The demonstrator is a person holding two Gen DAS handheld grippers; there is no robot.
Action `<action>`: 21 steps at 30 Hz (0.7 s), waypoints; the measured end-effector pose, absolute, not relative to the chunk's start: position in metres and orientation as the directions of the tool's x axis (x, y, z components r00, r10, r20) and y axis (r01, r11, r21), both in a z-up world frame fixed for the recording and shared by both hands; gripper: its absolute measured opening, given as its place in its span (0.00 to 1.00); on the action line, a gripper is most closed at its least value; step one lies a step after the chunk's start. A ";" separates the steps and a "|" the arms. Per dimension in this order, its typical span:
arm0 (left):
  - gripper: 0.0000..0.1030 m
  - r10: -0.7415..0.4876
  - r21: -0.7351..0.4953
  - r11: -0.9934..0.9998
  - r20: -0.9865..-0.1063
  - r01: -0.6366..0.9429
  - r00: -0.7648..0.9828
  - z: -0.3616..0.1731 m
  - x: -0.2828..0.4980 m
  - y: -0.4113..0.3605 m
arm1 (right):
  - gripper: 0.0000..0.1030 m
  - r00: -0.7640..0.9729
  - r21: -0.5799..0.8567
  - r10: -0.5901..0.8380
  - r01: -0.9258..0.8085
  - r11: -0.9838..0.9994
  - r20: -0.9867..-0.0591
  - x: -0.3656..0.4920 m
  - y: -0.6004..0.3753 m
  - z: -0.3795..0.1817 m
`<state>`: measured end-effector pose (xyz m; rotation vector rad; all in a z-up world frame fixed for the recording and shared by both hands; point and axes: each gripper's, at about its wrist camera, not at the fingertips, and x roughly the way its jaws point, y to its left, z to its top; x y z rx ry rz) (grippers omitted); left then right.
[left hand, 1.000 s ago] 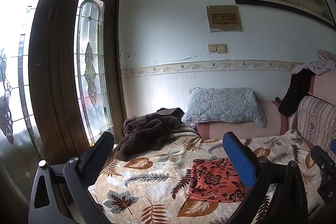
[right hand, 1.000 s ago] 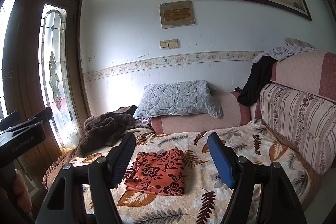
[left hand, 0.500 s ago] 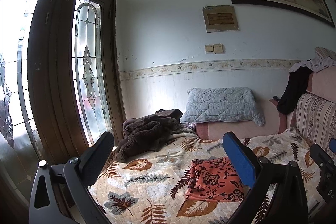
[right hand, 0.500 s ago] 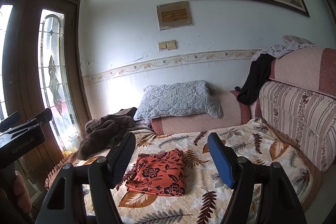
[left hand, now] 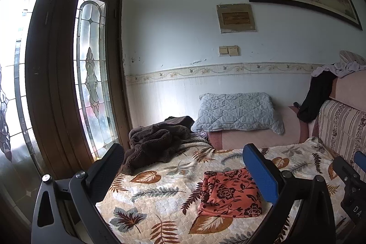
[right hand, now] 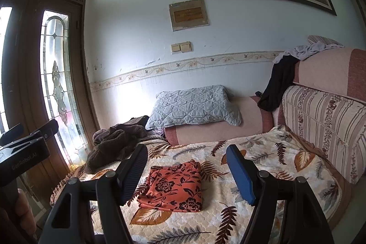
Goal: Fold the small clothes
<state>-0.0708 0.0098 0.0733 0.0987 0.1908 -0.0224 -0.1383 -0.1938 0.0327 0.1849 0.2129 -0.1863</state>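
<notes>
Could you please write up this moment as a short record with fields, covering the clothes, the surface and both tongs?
surface: sofa bed under a leaf-print blanket
folded item: orange flowered cloth, lying flat in a neat rectangle on the blanket
unfolded pile: brown fleece garment, bunched at the far left by the door
other items: grey pillow; black garment draped over the backrest
left tongs: open, empty, clear of the cloth
right tongs: open, empty, clear of the cloth
</notes>
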 end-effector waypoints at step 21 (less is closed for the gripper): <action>1.00 -0.010 0.058 0.998 -0.209 0.023 0.978 0.072 -0.065 0.022 | 0.72 0.960 0.134 -0.168 0.201 0.970 -0.223 -0.134 -0.179 0.037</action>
